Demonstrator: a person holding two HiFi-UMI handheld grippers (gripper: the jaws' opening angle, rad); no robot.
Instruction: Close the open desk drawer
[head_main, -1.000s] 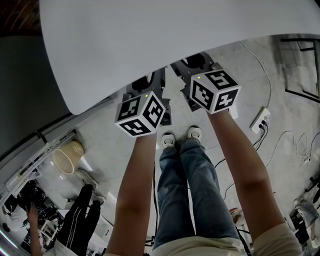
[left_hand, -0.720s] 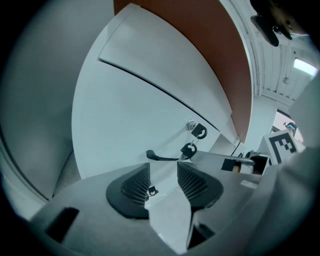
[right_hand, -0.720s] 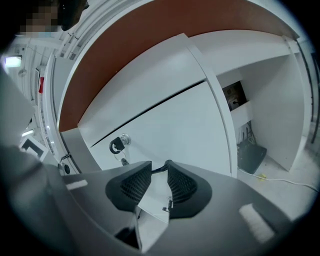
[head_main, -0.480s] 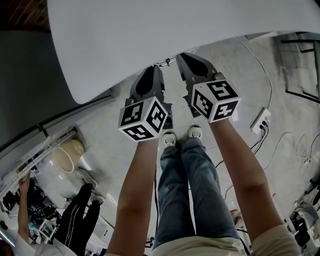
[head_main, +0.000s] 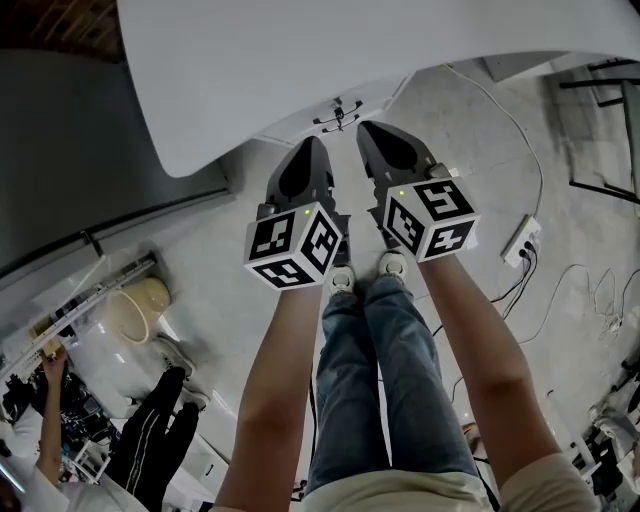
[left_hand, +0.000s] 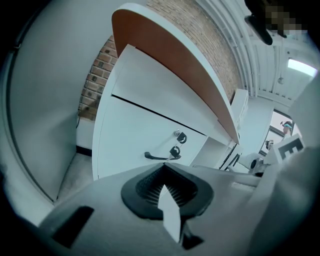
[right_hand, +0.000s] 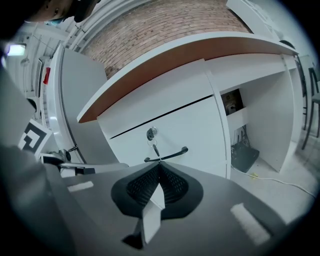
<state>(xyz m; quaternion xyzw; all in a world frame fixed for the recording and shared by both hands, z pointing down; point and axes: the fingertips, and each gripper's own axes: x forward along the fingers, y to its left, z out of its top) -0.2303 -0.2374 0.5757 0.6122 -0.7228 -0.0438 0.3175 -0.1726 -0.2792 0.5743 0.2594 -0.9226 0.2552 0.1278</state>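
Head view: the left gripper (head_main: 306, 146) and the right gripper (head_main: 372, 130) are held side by side below the edge of the white desk top (head_main: 350, 50), each topped by its marker cube. Both are pointed at the black handle (head_main: 338, 113) of the drawer, and neither is touching it. Below them the person's jeans (head_main: 390, 380) and pale shoes (head_main: 340, 280) are seen over a light floor (head_main: 250, 250). A white power strip (head_main: 520, 240) lies to the right and a cream bin (head_main: 135, 310) stands to the left.

In the left gripper view the drawer (left_hand: 145, 132) is seen as a white front in the pedestal under the desk. As far as can be told, it is set flush with the panel above it, from which it is parted by a thin dark line. A lock (left_hand: 181, 136) is fitted above the handle, and a key (left_hand: 175, 151) hangs by it.

The left gripper's jaws have just been closing and are pressed together, with nothing between them. In the right gripper view the same is seen: the right gripper's jaws have just been closing and are clenched, and nothing is grasped. A brick wall (right_hand: 165, 25) is seen behind the desk.
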